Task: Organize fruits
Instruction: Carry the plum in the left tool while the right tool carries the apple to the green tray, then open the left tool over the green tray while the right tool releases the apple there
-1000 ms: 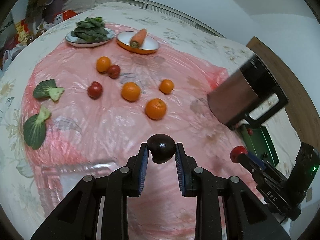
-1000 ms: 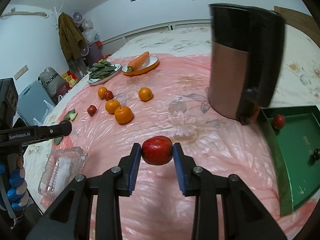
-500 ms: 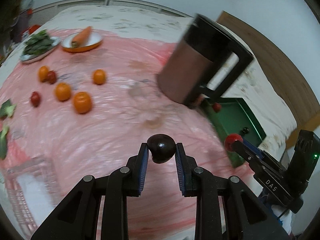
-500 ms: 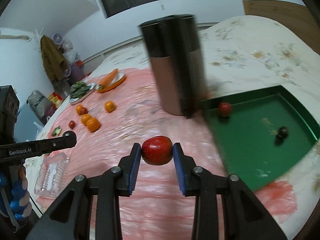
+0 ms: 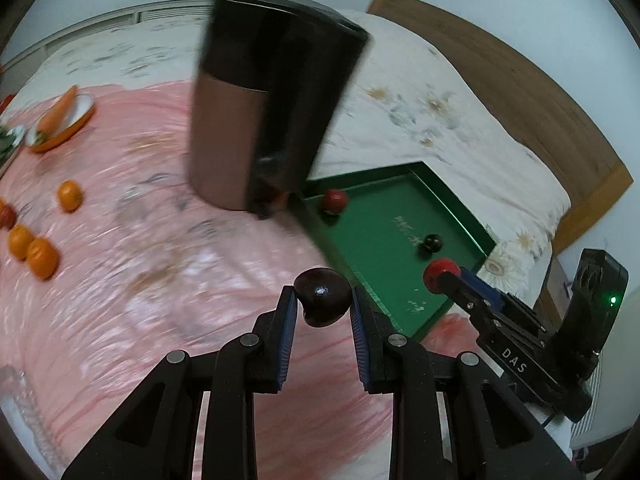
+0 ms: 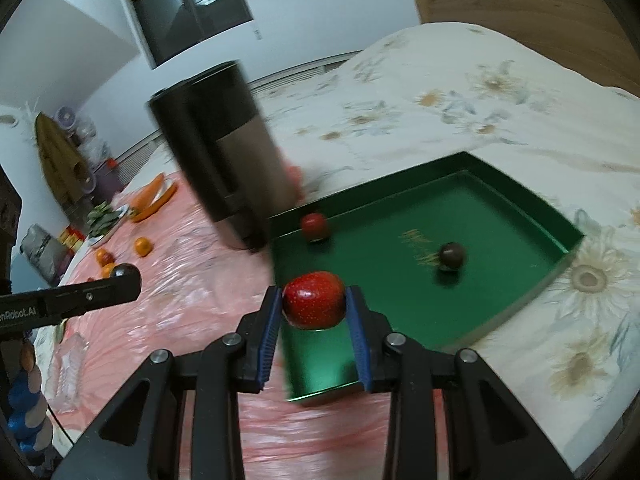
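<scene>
My left gripper (image 5: 323, 304) is shut on a dark purple fruit (image 5: 322, 297), held above the pink sheet just left of the green tray (image 5: 384, 236). My right gripper (image 6: 314, 300) is shut on a red fruit (image 6: 314, 299), held over the tray's (image 6: 500, 216) near left corner. The tray holds a red fruit (image 6: 315, 225) near its far left corner and a dark fruit (image 6: 452, 255) in the middle. Both also show in the left wrist view, red (image 5: 335, 200) and dark (image 5: 432, 243). The right gripper with its red fruit (image 5: 441, 274) shows over the tray's near side.
A tall copper and black canister (image 5: 264, 112) stands just left of the tray, also in the right wrist view (image 6: 224, 152). Oranges (image 5: 40, 258) and red fruits lie on the pink sheet at left. An orange dish with a carrot (image 5: 60, 118) sits far left.
Both grippers have swung right toward the green tray, each still holding its fruit. The tray and canister now look nearer and more central; the oranges have slid to the left edge.
</scene>
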Demonstrator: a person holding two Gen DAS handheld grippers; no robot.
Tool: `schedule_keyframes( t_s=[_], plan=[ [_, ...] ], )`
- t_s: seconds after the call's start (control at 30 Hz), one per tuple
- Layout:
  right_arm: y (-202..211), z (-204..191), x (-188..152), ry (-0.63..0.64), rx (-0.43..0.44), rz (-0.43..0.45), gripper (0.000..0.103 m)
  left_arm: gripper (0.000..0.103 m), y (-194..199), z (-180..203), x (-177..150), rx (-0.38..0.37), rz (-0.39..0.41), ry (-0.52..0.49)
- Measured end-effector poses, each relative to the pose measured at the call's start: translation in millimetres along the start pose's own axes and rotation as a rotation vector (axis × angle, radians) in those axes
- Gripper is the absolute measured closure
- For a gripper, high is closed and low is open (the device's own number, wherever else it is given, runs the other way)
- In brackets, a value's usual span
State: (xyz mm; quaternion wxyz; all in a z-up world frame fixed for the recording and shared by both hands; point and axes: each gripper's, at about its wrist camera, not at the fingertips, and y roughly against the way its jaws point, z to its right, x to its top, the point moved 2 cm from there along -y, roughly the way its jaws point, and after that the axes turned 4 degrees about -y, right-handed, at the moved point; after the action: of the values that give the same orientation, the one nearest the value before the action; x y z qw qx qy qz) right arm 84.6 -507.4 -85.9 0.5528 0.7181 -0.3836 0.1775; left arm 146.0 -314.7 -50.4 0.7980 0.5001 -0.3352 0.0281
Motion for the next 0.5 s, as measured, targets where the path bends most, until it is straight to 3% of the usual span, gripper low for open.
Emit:
schedule_keyframes(
  t_s=[0.27, 0.5],
  plan=[
    [-12.2, 52.7, 9.6, -0.034, -0.089, -0.012, 0.072, 0.08, -57.7, 52.2, 10.0, 0.01, -0.076, -0.138],
    [-26.9, 69.0, 11.2, -0.036, -0.133, -0.036, 0.072, 0.08, -93.7, 82.2, 10.2, 0.05, -0.134, -0.262]
  ],
)
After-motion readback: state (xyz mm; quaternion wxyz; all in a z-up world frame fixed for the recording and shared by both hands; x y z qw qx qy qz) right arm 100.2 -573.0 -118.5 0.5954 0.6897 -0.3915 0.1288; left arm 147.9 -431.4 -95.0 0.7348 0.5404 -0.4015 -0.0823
